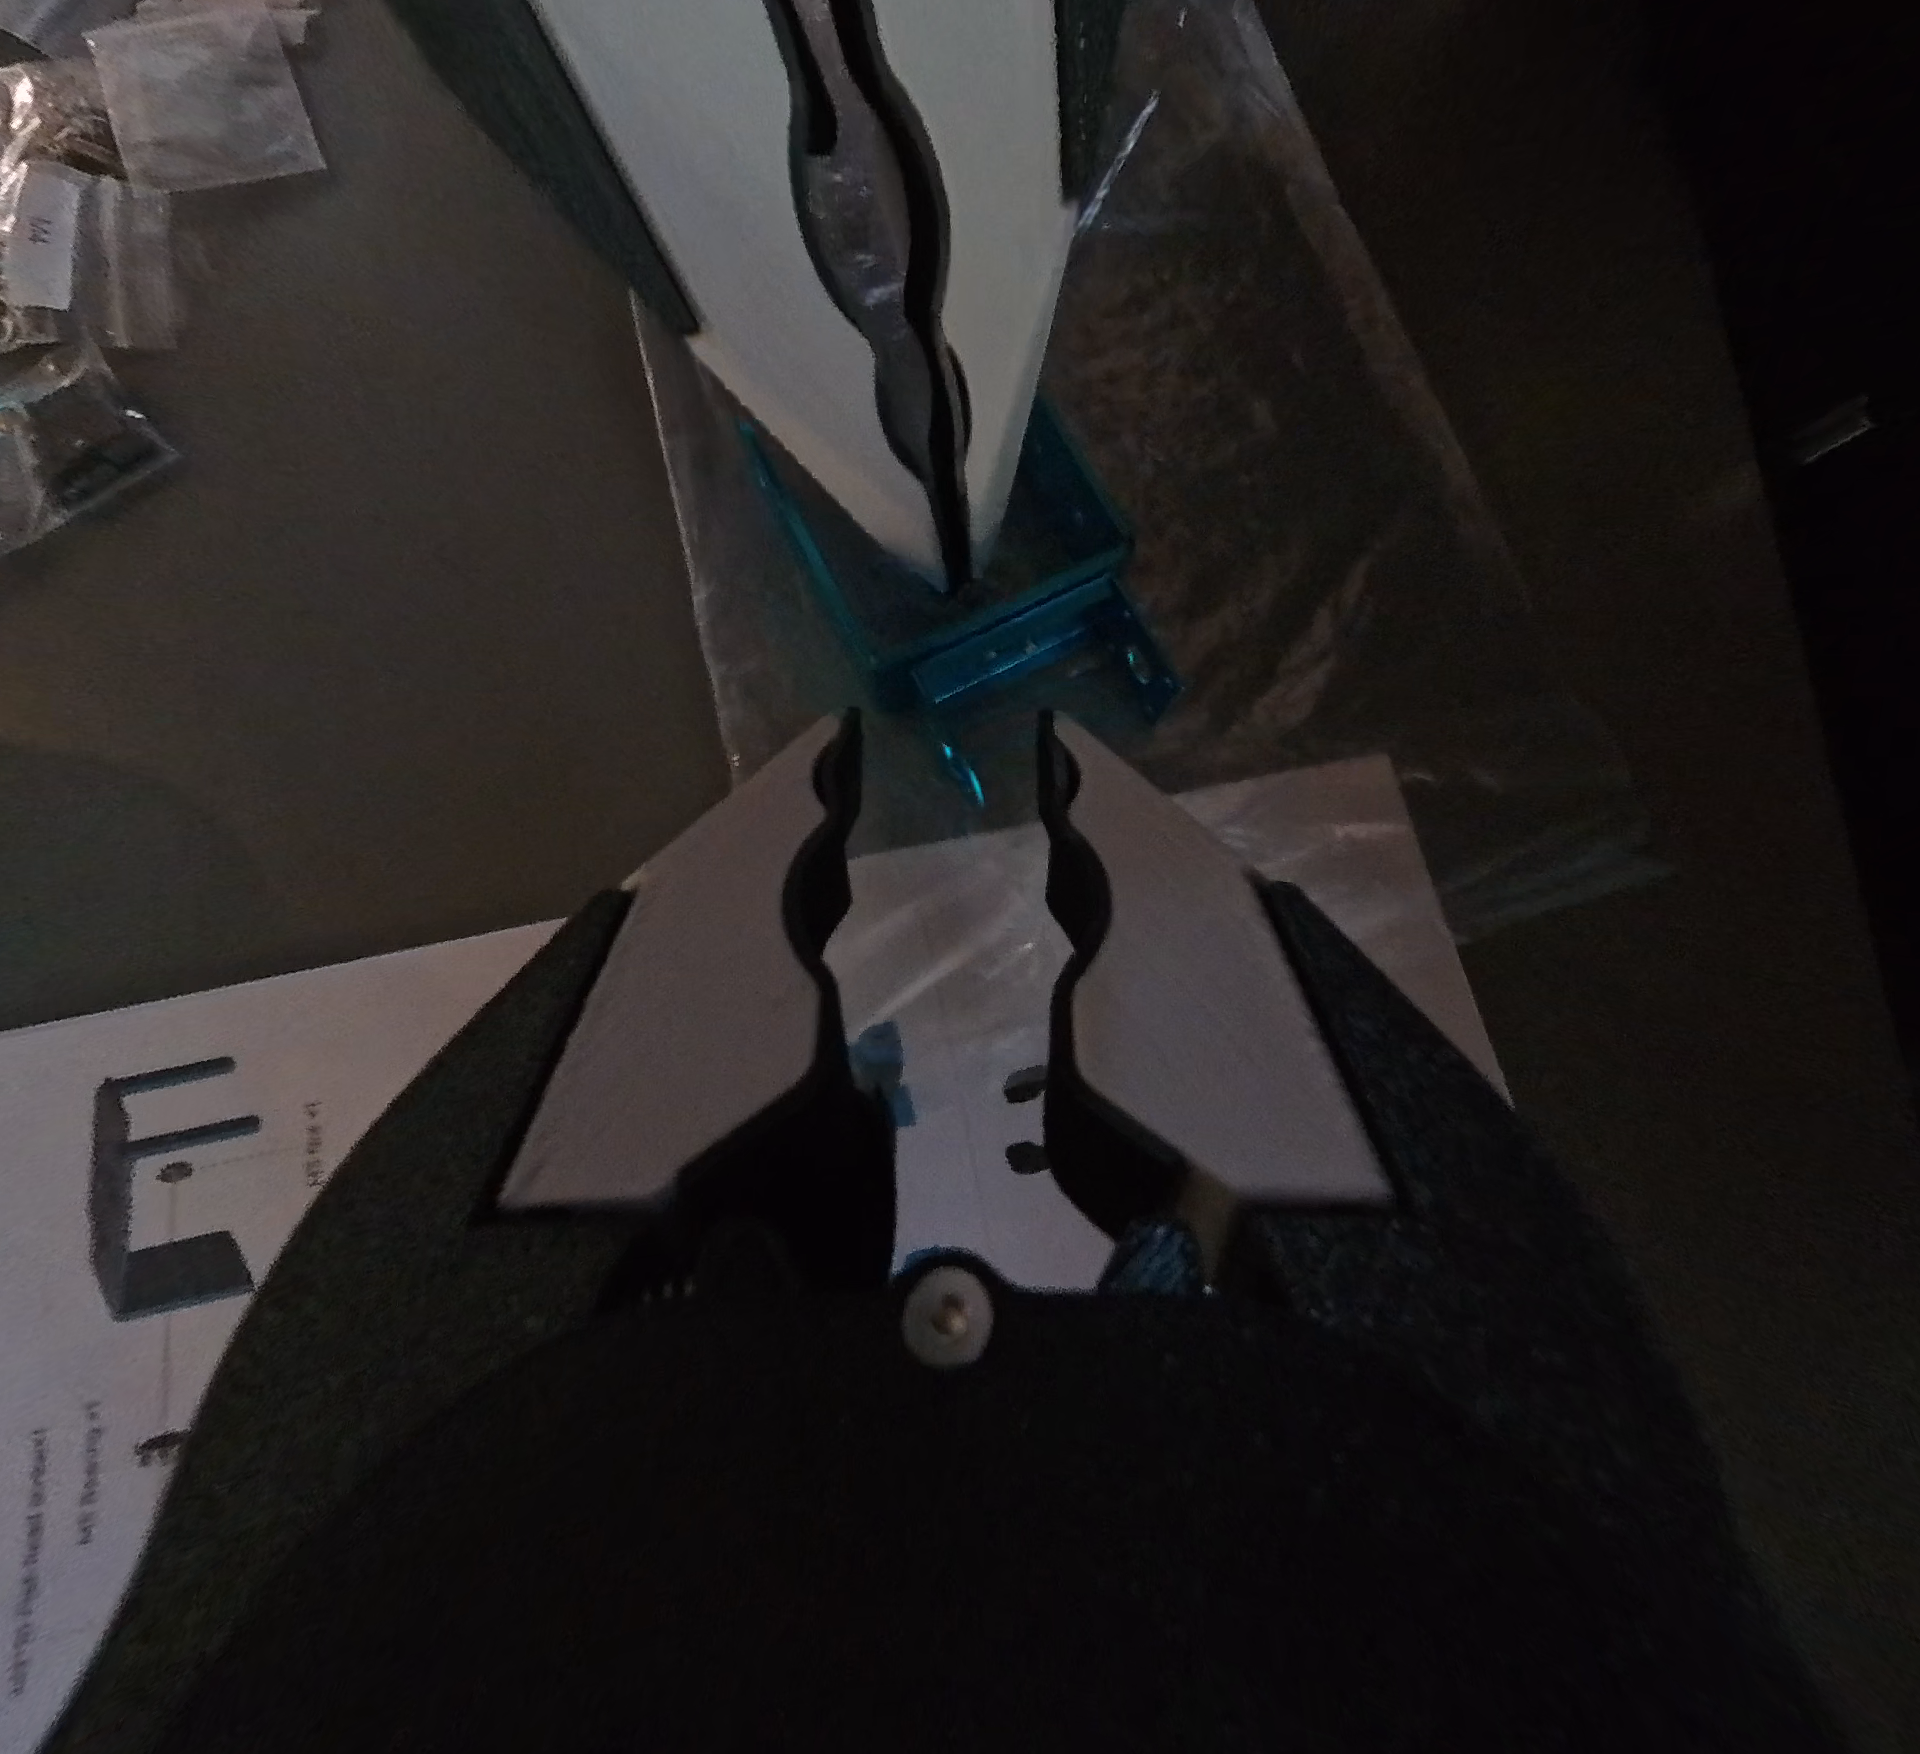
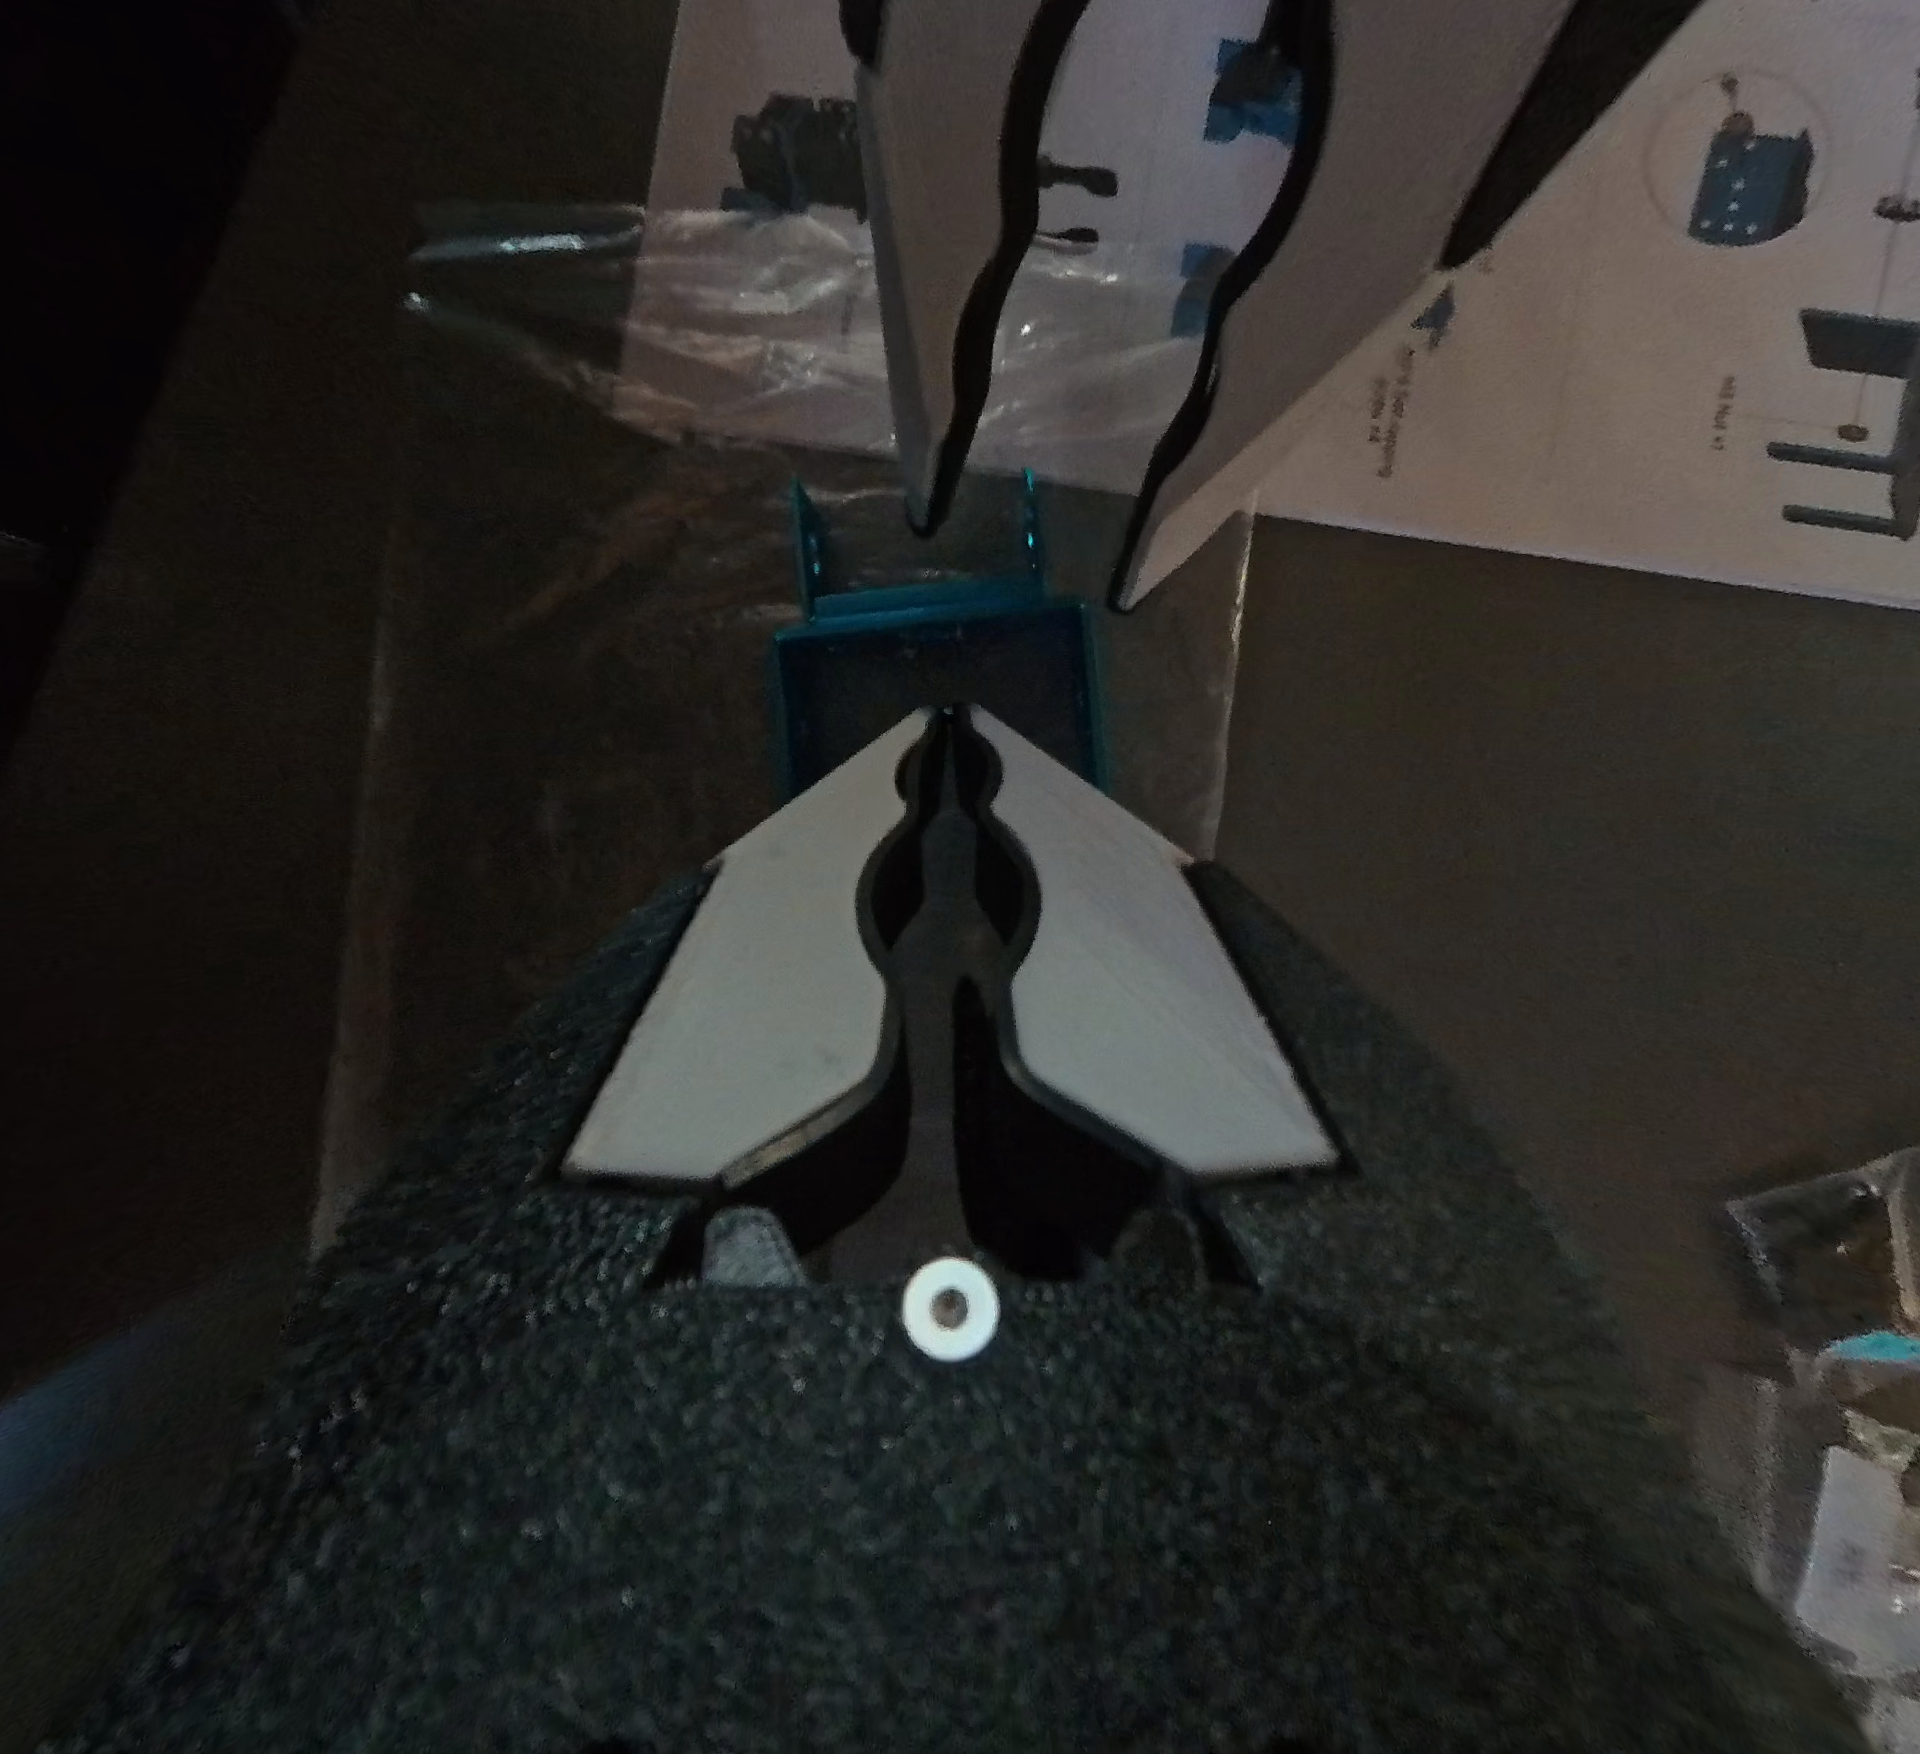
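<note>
Two blue metal U-brackets [image 1: 997, 644] lie inside a clear plastic bag [image 1: 1299, 457] on a brown table. My left gripper [image 1: 948, 722] is open. Its fingertips stand on either side of one upright leg of the smaller bracket [image 2: 1029, 530] without pressing on it. It enters the right wrist view [image 2: 1025, 561] from the top. My right gripper [image 2: 951, 712] is shut, with its tips at the bag's film over the larger bracket [image 2: 935, 655]. In the left wrist view it [image 1: 956, 561] comes in from the top. I cannot tell whether film is pinched between its pads.
A white printed instruction sheet [image 1: 364, 1081] lies under the left gripper and under part of the bag; it also shows in the right wrist view [image 2: 1558, 354]. Several small bags of parts [image 1: 156, 94] lie at the far left, and more [image 2: 1849, 1289] at the right edge. The tips of both grippers are at nearly the same place.
</note>
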`<control>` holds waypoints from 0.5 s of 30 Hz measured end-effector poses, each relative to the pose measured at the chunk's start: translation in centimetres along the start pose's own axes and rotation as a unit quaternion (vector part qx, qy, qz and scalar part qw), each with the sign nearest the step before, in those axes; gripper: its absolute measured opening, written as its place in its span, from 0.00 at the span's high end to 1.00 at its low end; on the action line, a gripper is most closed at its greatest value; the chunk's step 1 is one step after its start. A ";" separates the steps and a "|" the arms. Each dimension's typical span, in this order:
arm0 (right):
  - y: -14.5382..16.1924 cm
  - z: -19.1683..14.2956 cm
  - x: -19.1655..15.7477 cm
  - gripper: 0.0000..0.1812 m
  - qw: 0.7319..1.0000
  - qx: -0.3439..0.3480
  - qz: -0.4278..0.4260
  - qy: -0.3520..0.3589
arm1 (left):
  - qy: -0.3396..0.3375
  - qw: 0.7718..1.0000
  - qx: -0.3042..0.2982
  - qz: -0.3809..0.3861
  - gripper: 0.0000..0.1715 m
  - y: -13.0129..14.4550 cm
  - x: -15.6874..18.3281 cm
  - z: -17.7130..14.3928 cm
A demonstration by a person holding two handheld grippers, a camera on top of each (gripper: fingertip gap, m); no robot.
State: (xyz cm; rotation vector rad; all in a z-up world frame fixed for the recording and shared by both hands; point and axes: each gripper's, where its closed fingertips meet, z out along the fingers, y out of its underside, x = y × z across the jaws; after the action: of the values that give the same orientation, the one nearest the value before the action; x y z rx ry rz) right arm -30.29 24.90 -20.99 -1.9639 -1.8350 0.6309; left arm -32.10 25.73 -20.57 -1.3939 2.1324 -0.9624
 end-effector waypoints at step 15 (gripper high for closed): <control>8.3 -5.2 0.4 0.99 0.990 -0.076 0.078 0.091 | -0.016 1.000 0.014 0.002 0.81 -0.5 -0.5 0.2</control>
State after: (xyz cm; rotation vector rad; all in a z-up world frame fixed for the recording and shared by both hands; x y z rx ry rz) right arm -20.51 24.85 -21.30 -2.2015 -1.6742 0.3497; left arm -31.43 26.01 -20.34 -1.3833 2.0901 -0.9580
